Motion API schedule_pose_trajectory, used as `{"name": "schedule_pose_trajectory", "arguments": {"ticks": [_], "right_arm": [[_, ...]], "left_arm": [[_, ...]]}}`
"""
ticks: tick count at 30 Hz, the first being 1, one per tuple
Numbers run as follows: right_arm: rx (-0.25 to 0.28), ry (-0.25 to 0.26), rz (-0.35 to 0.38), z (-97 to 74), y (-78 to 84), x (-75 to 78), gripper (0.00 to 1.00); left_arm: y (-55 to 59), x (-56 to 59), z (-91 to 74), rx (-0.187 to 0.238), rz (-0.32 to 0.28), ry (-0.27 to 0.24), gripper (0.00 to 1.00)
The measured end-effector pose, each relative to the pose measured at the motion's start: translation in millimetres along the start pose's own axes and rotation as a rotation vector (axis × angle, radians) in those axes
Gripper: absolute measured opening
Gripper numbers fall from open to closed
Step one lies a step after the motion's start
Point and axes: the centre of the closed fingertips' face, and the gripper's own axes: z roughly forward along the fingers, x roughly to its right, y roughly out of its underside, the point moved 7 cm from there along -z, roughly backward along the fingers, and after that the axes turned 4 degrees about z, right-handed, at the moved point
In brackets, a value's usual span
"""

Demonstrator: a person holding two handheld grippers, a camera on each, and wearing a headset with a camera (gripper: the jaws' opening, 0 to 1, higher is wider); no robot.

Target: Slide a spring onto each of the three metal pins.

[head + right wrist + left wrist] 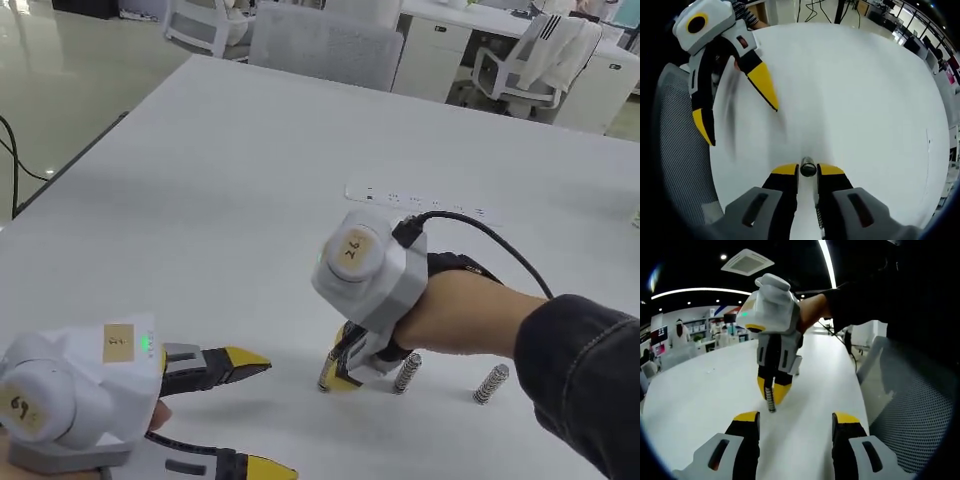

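My right gripper (338,378) points down at the white table (230,200), shut on a coiled metal spring (326,372) whose lower end is at the tabletop. From the left gripper view that spring (771,401) hangs below the yellow tips of the right gripper (773,390). In the right gripper view the spring's round end (807,166) sits between my shut right gripper (808,171). Two more springs (407,372) (491,383) stand slightly tilted to its right; I cannot tell whether pins are inside. My left gripper (262,413) (796,422) is open and holds nothing, near the front edge.
A white power strip (415,198) lies farther back on the table, and a black cable (480,235) runs to the right gripper. A grey mesh chair (910,405) is beside the table's near edge. Office chairs (325,45) stand beyond the far edge.
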Motion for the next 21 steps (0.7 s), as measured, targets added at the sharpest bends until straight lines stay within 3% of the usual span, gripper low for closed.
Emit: {"name": "schedule_pose_trajectory", "arguments": {"ticks": [12, 21], "right_arm": [[0.049, 0.018, 0.043, -11.7, 7.3, -0.2, 0.18], [0.097, 0.027, 0.080, -23.1, 16.8, -9.7, 0.19]], "left_arm": [[0.1, -2.4, 0.5, 0.001, -0.007, -0.005, 0.54], [-1.4, -1.2, 2.7, 0.003, -0.012, -0.002, 0.55]]}}
